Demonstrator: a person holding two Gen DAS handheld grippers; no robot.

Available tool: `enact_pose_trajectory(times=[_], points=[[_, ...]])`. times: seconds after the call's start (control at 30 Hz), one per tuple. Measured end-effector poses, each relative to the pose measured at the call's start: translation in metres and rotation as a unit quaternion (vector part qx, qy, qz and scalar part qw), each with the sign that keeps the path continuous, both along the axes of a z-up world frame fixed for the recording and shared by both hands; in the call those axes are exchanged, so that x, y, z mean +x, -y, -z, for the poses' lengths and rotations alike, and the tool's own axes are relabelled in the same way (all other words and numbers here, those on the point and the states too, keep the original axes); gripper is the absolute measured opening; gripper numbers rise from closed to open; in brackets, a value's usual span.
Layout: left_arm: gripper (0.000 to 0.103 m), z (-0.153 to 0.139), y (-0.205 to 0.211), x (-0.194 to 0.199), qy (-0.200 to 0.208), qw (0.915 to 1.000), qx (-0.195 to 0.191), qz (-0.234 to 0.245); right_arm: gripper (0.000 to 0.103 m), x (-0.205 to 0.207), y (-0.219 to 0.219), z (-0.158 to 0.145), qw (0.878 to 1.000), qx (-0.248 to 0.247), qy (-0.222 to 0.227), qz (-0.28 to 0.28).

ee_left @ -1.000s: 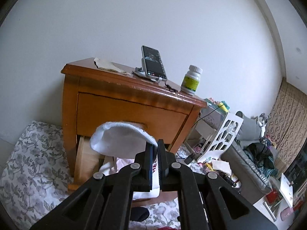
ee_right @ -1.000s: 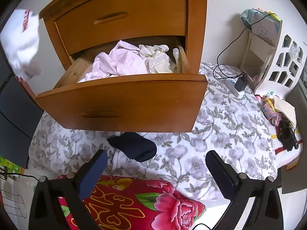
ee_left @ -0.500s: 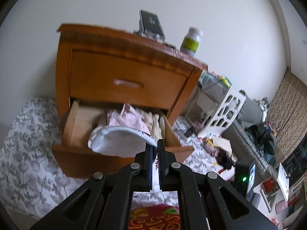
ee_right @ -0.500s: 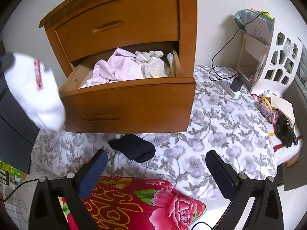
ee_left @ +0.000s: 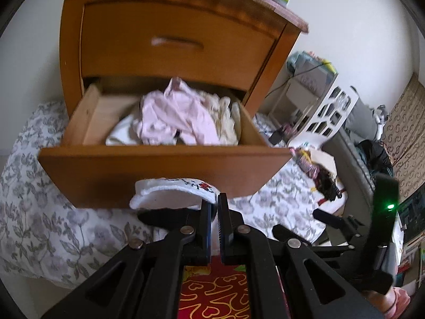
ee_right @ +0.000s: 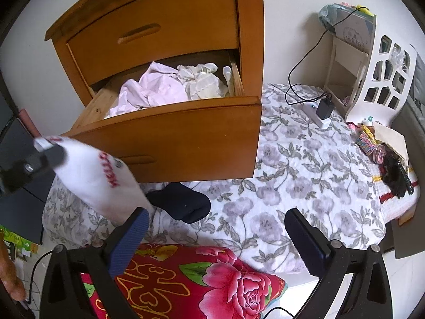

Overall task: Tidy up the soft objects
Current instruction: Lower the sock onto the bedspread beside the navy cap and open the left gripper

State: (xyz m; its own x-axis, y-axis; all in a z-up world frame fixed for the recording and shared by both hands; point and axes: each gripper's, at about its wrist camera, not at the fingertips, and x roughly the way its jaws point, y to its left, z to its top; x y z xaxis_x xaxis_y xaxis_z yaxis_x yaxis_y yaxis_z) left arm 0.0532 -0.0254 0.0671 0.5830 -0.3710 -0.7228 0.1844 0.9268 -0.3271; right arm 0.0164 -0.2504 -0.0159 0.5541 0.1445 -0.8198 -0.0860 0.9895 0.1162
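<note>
At left, the left gripper (ee_right: 50, 152) stays clamped on a white sock (ee_right: 103, 183), now brought down in front of the open drawer (ee_right: 170, 143) rather than above it. Pink and cream clothes (ee_right: 159, 90) already fill that drawer, while a dark sock (ee_right: 183, 204) lies on the floral bedspread (ee_right: 305, 186) below. At right, the right gripper (ee_right: 215, 236) hangs wide open, empty; both socks appear yet to be stowed.

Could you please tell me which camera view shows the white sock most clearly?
The right wrist view: there the white sock hangs at full length from the shut left gripper, red lettering visible, beside the dark sock. The left wrist view shows only its upper part, seen edge-on above the pinching fingers.
</note>
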Motion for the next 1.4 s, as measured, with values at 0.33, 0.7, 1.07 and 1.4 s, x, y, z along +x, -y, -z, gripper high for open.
enact_pose_trajectory(times=[0.33,0.7,1.07,1.4], points=[[0.004,0.043,-0.002,0.020,-0.057,0.9982,0.008,-0.017,0.103,0.005,-0.003,0.010,1.000,-0.004,-0.015,-0.005],[0.005,0.057,-0.011,0.022,-0.085,0.9948,0.036,-0.043,0.103,0.006,-0.012,0.015,0.999,-0.012,-0.025,-0.016],[0.073,0.077,-0.023,0.025,-0.128,0.9843,0.090,-0.082,0.103,0.006,-0.023,0.021,0.999,-0.019,-0.037,-0.030],[0.094,0.083,-0.033,0.025,-0.128,0.9740,0.137,-0.127,0.103,0.009,-0.025,0.027,0.998,-0.021,-0.045,-0.033]])
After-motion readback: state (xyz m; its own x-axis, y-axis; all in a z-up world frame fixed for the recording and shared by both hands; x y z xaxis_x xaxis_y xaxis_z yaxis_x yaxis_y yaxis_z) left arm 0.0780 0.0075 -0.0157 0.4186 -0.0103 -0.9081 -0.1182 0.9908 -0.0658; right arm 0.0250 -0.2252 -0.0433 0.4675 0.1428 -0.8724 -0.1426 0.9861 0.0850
